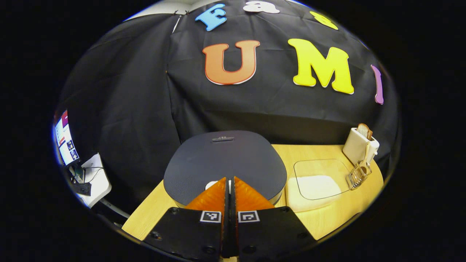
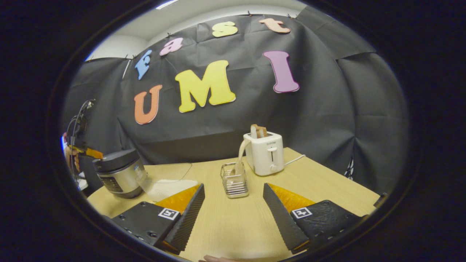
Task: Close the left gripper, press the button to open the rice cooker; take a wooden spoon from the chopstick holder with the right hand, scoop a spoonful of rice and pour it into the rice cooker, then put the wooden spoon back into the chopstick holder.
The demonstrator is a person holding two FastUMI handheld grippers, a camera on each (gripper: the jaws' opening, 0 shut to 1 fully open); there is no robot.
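Note:
My left gripper (image 1: pixel 229 182) is shut, its tips resting together at the front of the rice cooker's dark lid (image 1: pixel 222 156), right by the pale button (image 1: pixel 210 185). The lid is down. In the right gripper view the rice cooker (image 2: pixel 118 173) stands at the far left with the left gripper (image 2: pixel 87 153) over it. My right gripper (image 2: pixel 233 207) hangs open above the table, short of the wire chopstick holder (image 2: pixel 234 185). A wooden spoon (image 2: pixel 241 154) stands in the holder, leaning towards the toaster. A clear container of rice (image 2: pixel 167 183) sits between cooker and holder.
A white toaster (image 2: pixel 264 154) with bread in it stands just behind the holder, its cord trailing right. In the left gripper view the rice container (image 1: pixel 316 182), chopstick holder (image 1: pixel 358 174) and toaster (image 1: pixel 358 145) line the table's right side. A side table with a screen (image 1: pixel 65 140) sits off left.

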